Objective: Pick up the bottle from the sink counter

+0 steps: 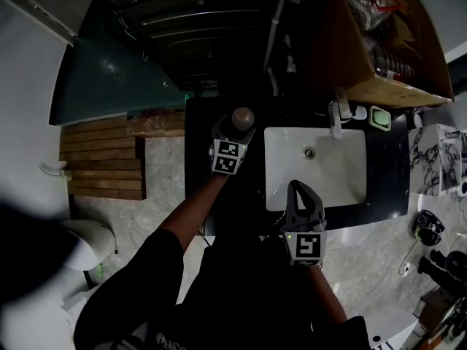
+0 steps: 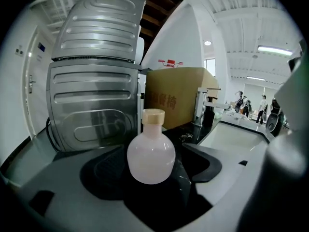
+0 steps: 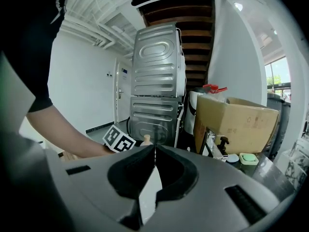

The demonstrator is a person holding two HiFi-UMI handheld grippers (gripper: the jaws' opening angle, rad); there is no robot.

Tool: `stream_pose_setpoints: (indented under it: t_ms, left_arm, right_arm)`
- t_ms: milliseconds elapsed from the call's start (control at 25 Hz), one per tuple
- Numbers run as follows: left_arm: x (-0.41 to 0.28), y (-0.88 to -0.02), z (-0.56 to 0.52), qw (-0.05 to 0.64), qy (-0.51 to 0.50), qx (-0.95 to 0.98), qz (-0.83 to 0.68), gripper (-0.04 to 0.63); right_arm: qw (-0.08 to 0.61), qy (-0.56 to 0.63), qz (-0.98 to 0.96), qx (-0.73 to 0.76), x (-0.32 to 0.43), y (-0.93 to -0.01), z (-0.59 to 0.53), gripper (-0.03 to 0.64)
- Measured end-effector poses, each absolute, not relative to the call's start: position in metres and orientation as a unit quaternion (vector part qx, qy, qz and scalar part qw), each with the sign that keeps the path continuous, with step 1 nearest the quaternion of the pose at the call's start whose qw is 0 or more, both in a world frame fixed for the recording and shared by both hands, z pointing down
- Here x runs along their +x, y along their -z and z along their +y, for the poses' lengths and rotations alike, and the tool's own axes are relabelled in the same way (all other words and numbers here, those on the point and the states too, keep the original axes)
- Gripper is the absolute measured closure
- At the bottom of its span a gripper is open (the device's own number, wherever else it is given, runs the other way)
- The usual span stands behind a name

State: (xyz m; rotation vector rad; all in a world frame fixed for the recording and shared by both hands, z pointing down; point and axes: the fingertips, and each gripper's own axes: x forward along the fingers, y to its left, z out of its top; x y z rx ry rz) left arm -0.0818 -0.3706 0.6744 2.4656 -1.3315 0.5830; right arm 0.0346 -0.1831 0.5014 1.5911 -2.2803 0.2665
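Bottle [image 2: 150,154] upright on the tabletop [image 1: 198,188], near its far edge, left of the sink [image 1: 328,166]. Left tool [image 1: 235,131] straddles it, jaws wide, pads not pressing; we judge it positioned for a grasp. Right tool [image 3: 154,151] pinched closed, empty, parked at the sink's near rim, out of the way.

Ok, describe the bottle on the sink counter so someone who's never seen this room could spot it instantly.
Find the white sink basin set in the black counter. On the counter left of the basin stands a bottle. It's round-bellied, frosted pale pink, with a tan cap, unlike the brown cardboard box and metal faucet nearby.
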Motion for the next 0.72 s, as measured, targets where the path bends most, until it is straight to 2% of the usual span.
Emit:
stream_pose_setpoints:
  t_ms: [720]
  left_arm:
    - [-0.073, -0.693, -0.392, 0.128, -0.283, 0.831, -0.461, 0.226]
  right_arm:
    - [0.169, -0.108, -0.784, 0.588, 0.053, -0.5, -0.183, 0.578]
